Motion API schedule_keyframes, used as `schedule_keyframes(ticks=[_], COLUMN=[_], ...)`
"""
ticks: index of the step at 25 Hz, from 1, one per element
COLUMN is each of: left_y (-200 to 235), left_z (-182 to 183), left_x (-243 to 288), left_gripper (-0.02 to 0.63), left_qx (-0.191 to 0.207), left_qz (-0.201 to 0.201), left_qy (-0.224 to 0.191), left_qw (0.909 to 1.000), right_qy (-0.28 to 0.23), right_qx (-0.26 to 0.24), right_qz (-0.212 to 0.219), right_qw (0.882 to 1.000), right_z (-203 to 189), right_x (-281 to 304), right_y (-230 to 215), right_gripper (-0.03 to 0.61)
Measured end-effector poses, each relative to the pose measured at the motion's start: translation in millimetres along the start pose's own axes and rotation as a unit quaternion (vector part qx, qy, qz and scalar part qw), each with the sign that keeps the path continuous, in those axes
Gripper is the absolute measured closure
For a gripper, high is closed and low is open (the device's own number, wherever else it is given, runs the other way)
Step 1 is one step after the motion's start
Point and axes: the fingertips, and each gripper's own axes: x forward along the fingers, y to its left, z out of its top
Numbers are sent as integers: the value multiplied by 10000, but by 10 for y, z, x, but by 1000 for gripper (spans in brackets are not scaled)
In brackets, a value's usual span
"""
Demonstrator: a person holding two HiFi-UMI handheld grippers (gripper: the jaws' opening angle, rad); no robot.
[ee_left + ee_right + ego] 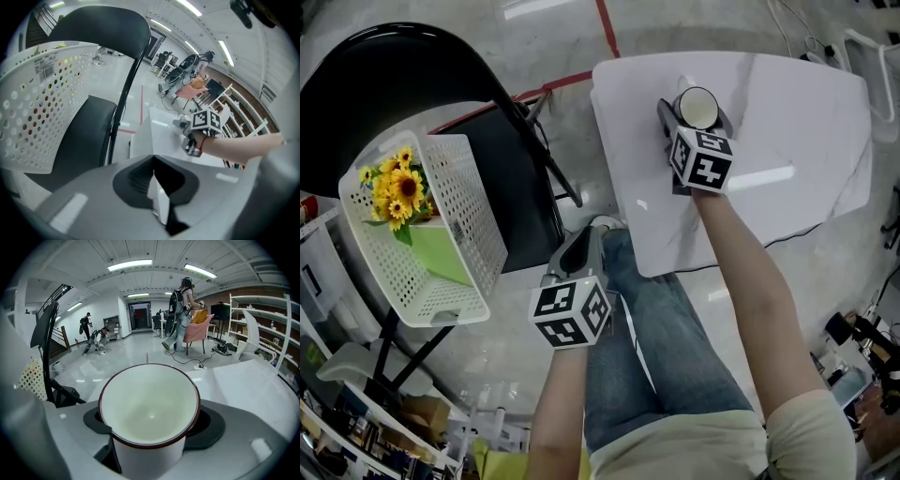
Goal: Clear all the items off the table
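A white cup with a dark red rim [697,105] stands between the jaws of my right gripper [694,116] over the white table [797,122]. In the right gripper view the cup [150,408] fills the gap and both dark pads [93,422] lie against its sides; the jaws have just narrowed onto it. Whether it is lifted off the table I cannot tell. My left gripper [586,246] hangs low beside the person's knee, away from the table, shut with nothing in it [157,187]. A white perforated basket [478,220] on a black chair holds sunflowers [398,187] and something green.
The black folding chair [412,84] stands left of the table, with the basket [42,103] on its seat. A red tape line [605,23] runs across the floor. Shelves and clutter line the bottom left and right edges. People stand far off in the hall [180,310].
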Motion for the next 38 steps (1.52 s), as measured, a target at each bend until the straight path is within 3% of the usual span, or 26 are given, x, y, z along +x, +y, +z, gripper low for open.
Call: schedule_keyframes(ticks=[7,15,38], left_y=[33,102,473], left_z=[23,61,-22], left_x=[-78,-211,-651], left_gripper=[604,604,604], left_qx=[-64,-203,-773], left_qz=[29,100,468], left_qy=[-119,-295,-753], left_qw=[9999,9993,9931], right_qy=[-48,-198,-115], right_qx=[-71,-521,-1551], right_qz=[103,627,2063], right_qw=[9999,9965,9661], right_z=[10,145,-105], right_x=[-132,-399,-967], right_y=[136,565,2078], right_gripper=[178,178,178])
